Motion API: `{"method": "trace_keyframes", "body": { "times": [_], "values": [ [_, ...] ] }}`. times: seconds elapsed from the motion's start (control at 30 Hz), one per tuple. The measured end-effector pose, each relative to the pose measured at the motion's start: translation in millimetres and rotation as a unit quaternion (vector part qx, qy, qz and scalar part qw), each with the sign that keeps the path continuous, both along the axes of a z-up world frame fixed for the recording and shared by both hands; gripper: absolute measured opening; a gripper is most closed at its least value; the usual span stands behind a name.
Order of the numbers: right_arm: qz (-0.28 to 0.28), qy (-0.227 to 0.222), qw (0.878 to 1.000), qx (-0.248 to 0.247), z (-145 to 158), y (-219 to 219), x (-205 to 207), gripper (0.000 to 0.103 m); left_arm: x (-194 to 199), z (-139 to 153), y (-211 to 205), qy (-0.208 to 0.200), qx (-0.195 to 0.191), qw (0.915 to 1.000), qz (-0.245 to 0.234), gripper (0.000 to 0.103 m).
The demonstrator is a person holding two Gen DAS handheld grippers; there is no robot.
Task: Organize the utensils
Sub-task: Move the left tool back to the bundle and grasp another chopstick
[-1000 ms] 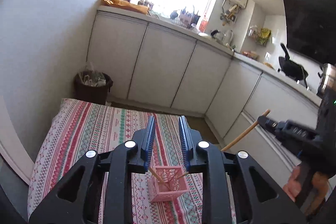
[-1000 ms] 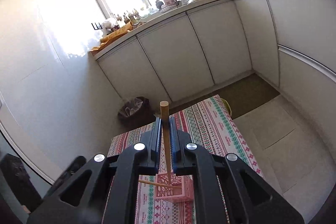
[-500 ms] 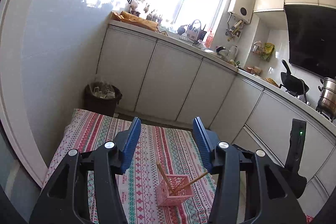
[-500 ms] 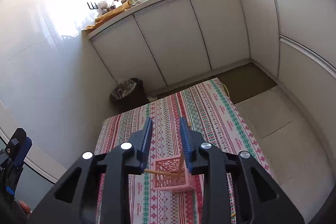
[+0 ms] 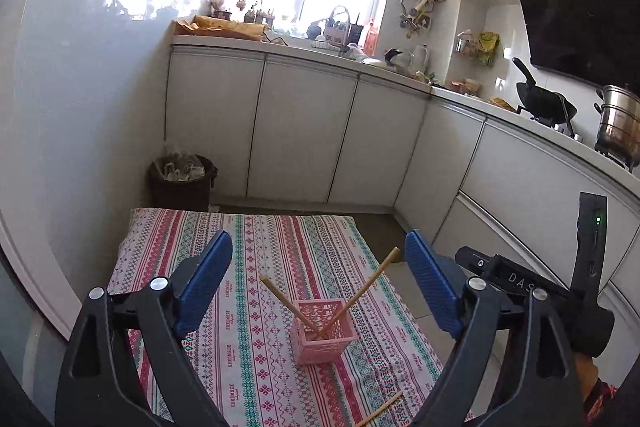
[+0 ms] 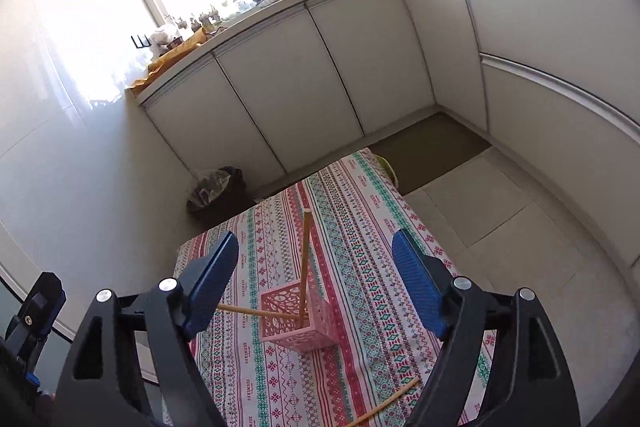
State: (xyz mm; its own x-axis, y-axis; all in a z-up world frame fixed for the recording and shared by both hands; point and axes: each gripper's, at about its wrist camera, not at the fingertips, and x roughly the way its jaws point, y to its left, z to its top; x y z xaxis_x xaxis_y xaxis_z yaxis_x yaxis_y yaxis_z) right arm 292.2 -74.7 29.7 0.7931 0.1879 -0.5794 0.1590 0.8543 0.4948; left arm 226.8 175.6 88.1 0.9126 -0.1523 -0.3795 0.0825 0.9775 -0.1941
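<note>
Two wooden chopsticks stand crossed in a pink basket (image 5: 324,331) on a striped cloth covering the surface (image 5: 248,307), while a third chopstick (image 6: 384,403) lies loose on the cloth. Both tools hang above, jaws spread wide and holding nothing: the left tool (image 5: 320,283) and the right tool (image 6: 316,279). The loose chopstick lies nearer the viewer than the basket, below and to the right of both tools, its long axis slanting from lower left to upper right. Most of it is cut off by the frame edge, so its full length cannot be judged. The right tool looks the nearer of the two. Small print repeated along the cloth's white bands appears to read "HANDMADE".
</note>
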Motion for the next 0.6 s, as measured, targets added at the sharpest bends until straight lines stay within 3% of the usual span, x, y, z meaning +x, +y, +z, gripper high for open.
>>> {"method": "trace_keyframes", "body": {
  "times": [0.3, 0.5, 0.6],
  "values": [
    [-0.031, -0.007, 0.999, -0.025, -0.5, -19.4, -34.8, 0.092, -4.5, -5.3, -24.6, 0.014, 0.028, 0.9994, -0.012, 0.095],
    [-0.052, -0.010, 0.993, -0.102, 6.0, -21.8, -60.0, 0.095, -11.7, -8.6, -44.6, 0.025, 0.048, 0.9980, -0.033, 0.096],
    [-0.092, -0.007, 0.983, -0.161, 1.6, -28.5, -84.0, 0.096, -11.8, -19.2, -61.5, 0.054, 0.078, 0.9930, -0.070, 0.096]
  ]
}}
